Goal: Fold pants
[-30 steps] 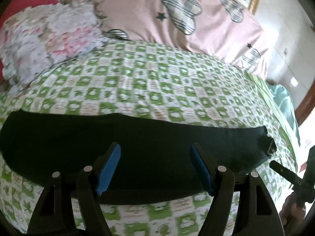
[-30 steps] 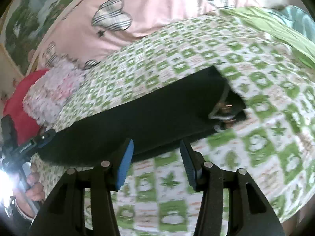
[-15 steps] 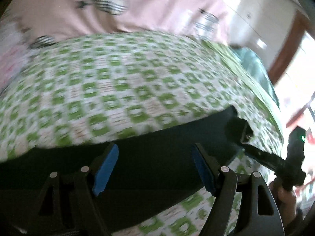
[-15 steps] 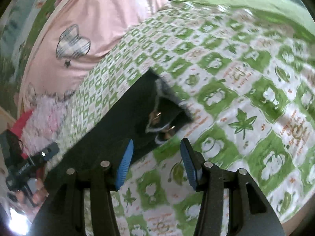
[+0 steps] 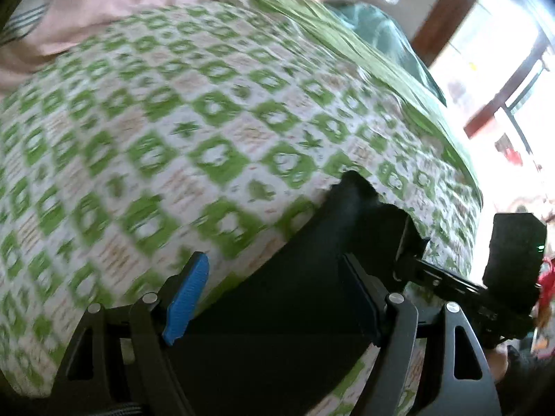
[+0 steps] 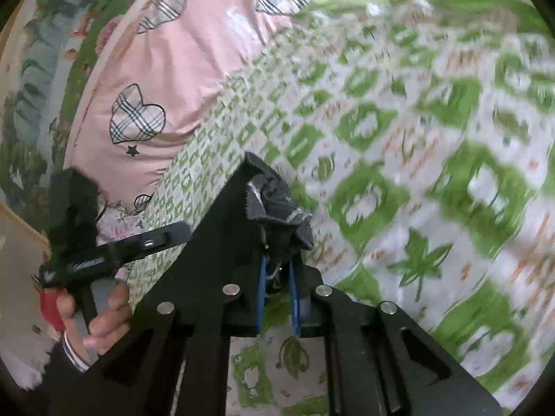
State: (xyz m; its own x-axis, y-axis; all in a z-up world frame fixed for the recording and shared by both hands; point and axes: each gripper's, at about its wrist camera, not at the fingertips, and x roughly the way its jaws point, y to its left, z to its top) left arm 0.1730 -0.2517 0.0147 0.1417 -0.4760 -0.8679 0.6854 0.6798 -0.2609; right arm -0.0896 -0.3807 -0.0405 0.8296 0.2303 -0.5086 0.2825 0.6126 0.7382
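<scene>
Black pants [image 5: 295, 277] lie in a long strip on the green-and-white checked bed sheet [image 5: 173, 138]. My left gripper [image 5: 274, 298] hangs open just above them near their right end, one blue pad over the sheet and the other over the cloth. In the right wrist view the waist end of the pants [image 6: 274, 201] bunches up, grey inside showing. My right gripper [image 6: 277, 280] is closing its jaws and its blue pads pinch that bunched end. The right gripper [image 5: 411, 249] also shows in the left wrist view at the pants' end.
A pink quilt with plaid hearts [image 6: 156, 86] lies along the far side of the bed. A teal cloth [image 5: 381, 34] sits at the bed's far corner by a bright window [image 5: 485, 52]. A hand [image 6: 104, 322] holds the left gripper's handle.
My left gripper has swept right along the pants towards their waist end. My right gripper came down onto that end and its jaws went from open to shut on the cloth.
</scene>
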